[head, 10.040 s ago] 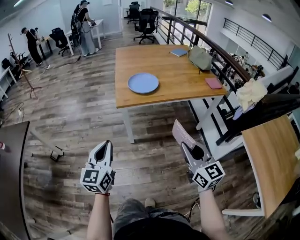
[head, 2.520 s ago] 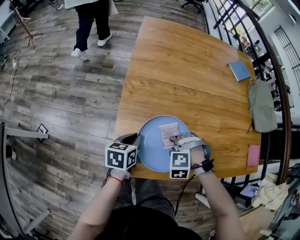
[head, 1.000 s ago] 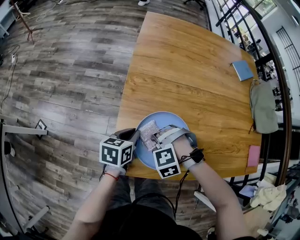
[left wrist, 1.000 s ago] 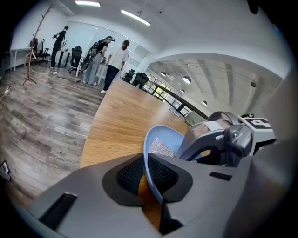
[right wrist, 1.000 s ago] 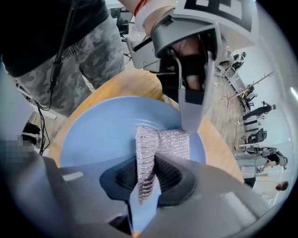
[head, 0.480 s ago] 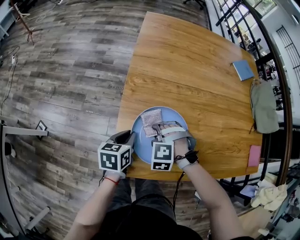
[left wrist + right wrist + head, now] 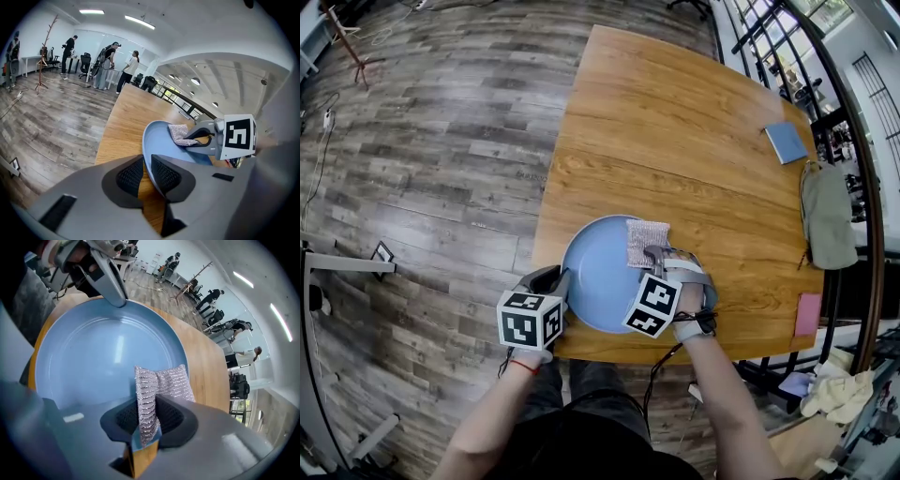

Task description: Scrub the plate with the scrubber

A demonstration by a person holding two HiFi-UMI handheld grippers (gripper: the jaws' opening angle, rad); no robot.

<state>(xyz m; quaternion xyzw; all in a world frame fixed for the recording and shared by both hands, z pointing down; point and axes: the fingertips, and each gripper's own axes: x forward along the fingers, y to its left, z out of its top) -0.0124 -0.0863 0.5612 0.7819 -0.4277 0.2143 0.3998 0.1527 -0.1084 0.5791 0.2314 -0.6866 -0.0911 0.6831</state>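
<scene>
1. Step: mid-scrub. The right gripper (image 7: 146, 405) is clamped on the scrubber (image 7: 647, 242), which lies flat on the plate (image 7: 591, 281) at its far right rim.
2. The left gripper (image 7: 146, 161) straddles the plate's near left rim. Its jaws are opening: there's a gap on one side and no real pinch.
3. The plate sits at the near edge of the table (image 7: 675, 141), just in front of the person.
4. Next move, my read: re-clamp the left jaws or the plate will skate. Then drag the scrubber back across the middle, since most of the face is uncovered.
5. Contents: only the scrubber is on the plate, with one corner apparently past the rim. I see no water, foam or food.
</scene>
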